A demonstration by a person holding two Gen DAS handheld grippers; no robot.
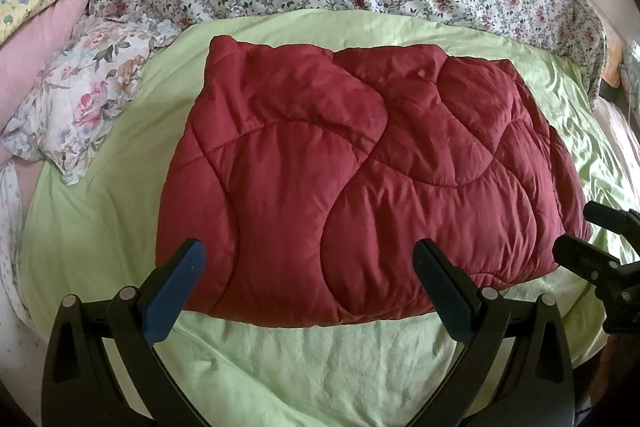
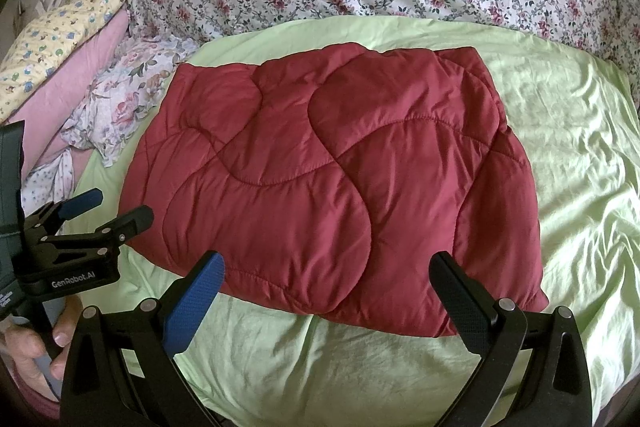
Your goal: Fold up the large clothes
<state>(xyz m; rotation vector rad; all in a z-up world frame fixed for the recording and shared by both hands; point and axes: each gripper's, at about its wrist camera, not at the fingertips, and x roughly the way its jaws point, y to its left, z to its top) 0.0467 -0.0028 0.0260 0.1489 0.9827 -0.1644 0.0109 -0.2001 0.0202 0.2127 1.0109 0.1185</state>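
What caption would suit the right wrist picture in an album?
Folded red quilt on a green sheet, with the open right gripper hovering at its near edge.

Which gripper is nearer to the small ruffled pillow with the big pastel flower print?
Left. The left gripper hovers open at the near edge of the folded dark red quilted comforter, toward the ruffled floral pillow. The right gripper, also open, is farther along that edge.
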